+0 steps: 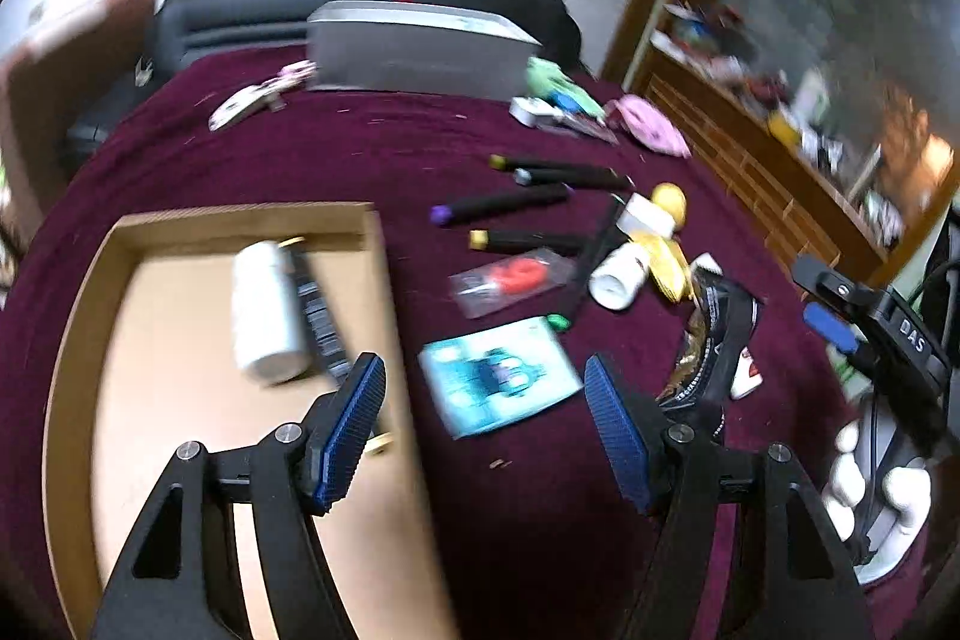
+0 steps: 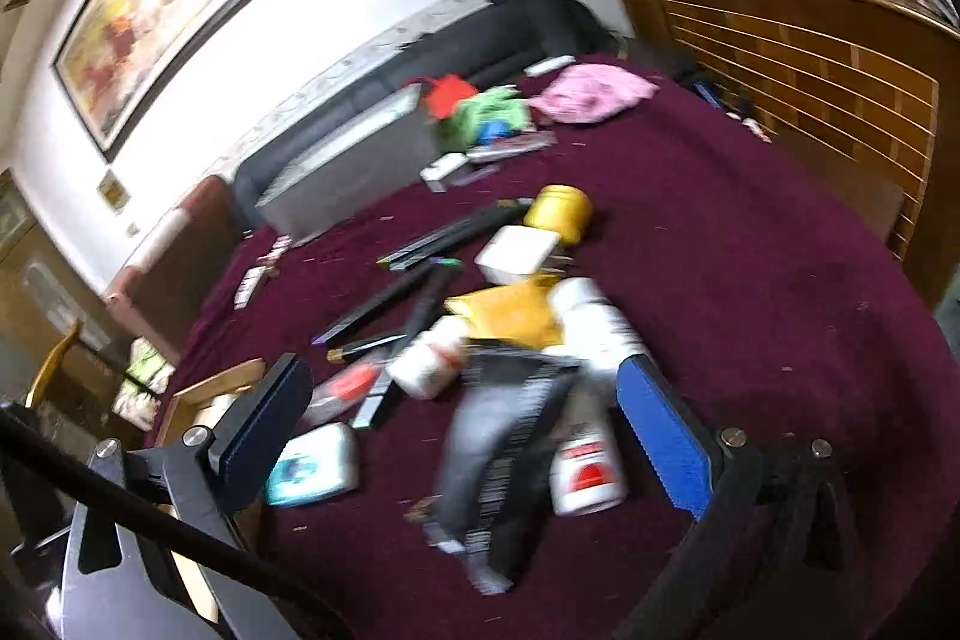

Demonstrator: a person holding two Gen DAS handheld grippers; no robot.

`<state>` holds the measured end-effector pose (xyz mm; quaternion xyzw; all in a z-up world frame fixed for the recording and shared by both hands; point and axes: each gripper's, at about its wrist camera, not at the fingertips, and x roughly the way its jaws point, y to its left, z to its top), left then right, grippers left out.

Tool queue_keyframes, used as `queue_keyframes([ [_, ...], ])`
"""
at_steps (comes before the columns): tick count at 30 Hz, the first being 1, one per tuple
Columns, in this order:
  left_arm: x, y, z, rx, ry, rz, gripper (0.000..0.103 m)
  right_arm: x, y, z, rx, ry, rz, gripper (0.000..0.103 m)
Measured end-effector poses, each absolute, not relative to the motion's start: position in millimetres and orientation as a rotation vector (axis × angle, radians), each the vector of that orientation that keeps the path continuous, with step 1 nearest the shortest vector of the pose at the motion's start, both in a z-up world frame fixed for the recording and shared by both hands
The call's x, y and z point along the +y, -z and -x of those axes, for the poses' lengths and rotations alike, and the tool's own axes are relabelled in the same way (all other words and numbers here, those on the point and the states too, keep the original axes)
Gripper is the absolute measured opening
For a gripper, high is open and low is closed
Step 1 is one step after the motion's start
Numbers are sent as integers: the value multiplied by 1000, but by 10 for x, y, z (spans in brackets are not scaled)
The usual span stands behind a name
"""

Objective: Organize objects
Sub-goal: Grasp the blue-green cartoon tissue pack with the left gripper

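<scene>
We held both grippers over a table draped in a maroon, velvety cloth [image 1: 300, 160]. Our left gripper [image 1: 483, 403] had its ribbed blue pads apart with nothing between them; it hung above the right wall of a shallow cardboard tray [image 1: 384, 280] and a teal printed card [image 1: 501, 379] lying flat on the cloth just beside that wall. Inside the tray lay a white cylindrical bottle [image 1: 267, 310], smooth plastic, on its side with its long axis running from the tray's far wall toward the camera, base nearest us. A dark flat packet [image 1: 318, 316] lay touching the bottle's right side, parallel to it.

To the right of the tray, four slim black pens [image 1: 528, 202] with coloured end caps lay roughly side by side, their long axes running left to right, caps pointing left. Near them sat a clear plastic bag with a red piece inside [image 1: 510, 280], a white tipped-over bottle [image 1: 618, 277] with its round end facing the camera, and a crinkled yellow pouch [image 1: 666, 262].

Our right gripper [image 2: 462, 430] stood with its pads wide apart, empty. Below and between them a dark glossy sachet [image 2: 510, 436] with a barcode lay lengthwise toward the camera, blurred, and just beside it a white bottle with a red label [image 2: 585, 478]. Whether the sachet touched the cloth fully we could not tell. A yellow jar [image 2: 558, 211] stood farther back.
</scene>
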<state>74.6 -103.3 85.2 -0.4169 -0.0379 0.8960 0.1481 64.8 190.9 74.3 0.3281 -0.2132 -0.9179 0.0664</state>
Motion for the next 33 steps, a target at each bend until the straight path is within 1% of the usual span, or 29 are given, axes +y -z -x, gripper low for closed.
queue_keyframes([
  [3,-767,-790,-590,29,-2578,1210,63,2073,-596,-593,-616,2839,-1002,100],
  [7,-521,-620,-371,278,-2577,1272,63,2276,-449,-565,-679,2822,-1017,100],
  [9,-494,-514,-234,343,-2584,1326,63,2332,-391,-535,-696,2812,-1017,100],
  [10,-491,-467,-172,346,-2588,1362,63,2351,-367,-520,-705,2800,-1021,100],
  [12,-529,-351,-41,285,-2546,1463,63,2371,-348,-519,-728,2762,-1027,100],
  [15,-540,-216,-13,122,-2412,1556,63,2359,-351,-515,-724,2739,-1020,100],
  [17,-509,-220,-66,65,-2317,1563,64,2364,-343,-518,-734,2724,-1016,100],
  [19,-490,-264,-166,67,-2274,1535,64,2373,-322,-511,-744,2711,-1024,100],
  [21,-500,-307,-263,20,-2194,1485,64,2381,-293,-499,-760,2693,-1037,100],
  [22,-502,-342,-319,33,-2187,1451,64,2382,-284,-494,-764,2685,-1042,100],
  [23,-484,-376,-378,78,-2192,1407,64,2379,-278,-495,-764,2681,-1046,100],
  [25,-396,-420,-494,248,-2230,1332,65,2375,-279,-499,-760,2678,-1049,100],
  [27,-300,-410,-558,379,-2214,1293,65,2359,-275,-500,-749,2679,-1056,100],
  [32,54,-245,-703,693,-2169,1237,66,2344,-255,-494,-733,2686,-1072,100],
  [33,105,-239,-737,751,-2193,1210,68,2344,-251,-494,-731,2689,-1076,100],
])
